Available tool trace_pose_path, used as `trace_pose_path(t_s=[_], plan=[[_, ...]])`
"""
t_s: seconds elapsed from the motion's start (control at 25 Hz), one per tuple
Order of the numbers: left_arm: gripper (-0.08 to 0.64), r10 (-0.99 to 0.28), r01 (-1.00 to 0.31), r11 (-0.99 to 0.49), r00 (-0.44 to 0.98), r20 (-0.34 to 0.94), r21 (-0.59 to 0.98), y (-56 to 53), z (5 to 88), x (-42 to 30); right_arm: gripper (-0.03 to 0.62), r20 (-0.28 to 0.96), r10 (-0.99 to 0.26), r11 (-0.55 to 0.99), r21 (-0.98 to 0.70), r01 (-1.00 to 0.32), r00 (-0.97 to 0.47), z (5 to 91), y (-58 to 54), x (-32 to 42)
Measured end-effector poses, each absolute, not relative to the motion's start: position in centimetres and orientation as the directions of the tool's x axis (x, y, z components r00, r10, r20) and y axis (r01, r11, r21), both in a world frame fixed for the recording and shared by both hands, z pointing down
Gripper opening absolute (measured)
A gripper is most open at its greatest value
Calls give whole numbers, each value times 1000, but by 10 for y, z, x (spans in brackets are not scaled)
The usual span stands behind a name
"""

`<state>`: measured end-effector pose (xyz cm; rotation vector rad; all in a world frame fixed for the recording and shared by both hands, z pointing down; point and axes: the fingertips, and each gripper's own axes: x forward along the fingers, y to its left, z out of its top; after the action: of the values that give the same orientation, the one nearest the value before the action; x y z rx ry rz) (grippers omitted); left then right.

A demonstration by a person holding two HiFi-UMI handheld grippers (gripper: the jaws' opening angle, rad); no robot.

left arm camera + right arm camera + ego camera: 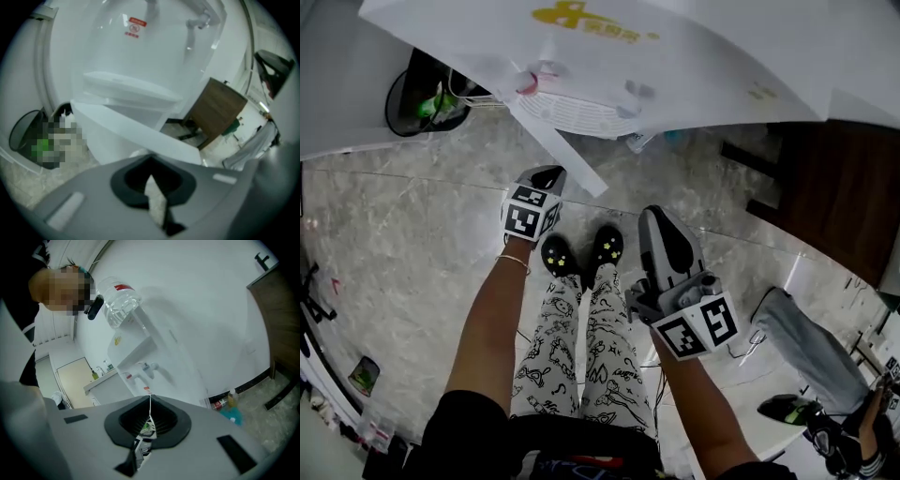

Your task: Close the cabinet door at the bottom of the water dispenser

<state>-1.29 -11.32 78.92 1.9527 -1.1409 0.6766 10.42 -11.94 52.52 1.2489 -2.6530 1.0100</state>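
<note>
The white water dispenser fills the top of the head view. Its bottom cabinet door stands open, swung out as a thin white panel towards me. My left gripper is just below the door's edge, shut and empty. In the left gripper view the open door runs across close in front of the left gripper. My right gripper hangs lower right, apart from the door, shut with nothing in it. The right gripper looks at the dispenser's taps and the bottle on top.
A black bin stands left of the dispenser. Dark wooden furniture stands to the right. Another person's leg is at lower right. Small bottles stand on the floor by the wall. My own feet are on the marble floor.
</note>
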Motion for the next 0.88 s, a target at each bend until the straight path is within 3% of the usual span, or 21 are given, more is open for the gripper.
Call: trace_pose_path(t_s=[0.44,0.88], plan=[[-5,-497,-876,-304,482,722,376,-170,786,13,17,300,-798,312,-538,-783,-523,517,-127,168],[-5,-621,-818,-99,496,607,567,-211,780,13,15,292,-808,310,-527,-791,-511,509,-136,177]])
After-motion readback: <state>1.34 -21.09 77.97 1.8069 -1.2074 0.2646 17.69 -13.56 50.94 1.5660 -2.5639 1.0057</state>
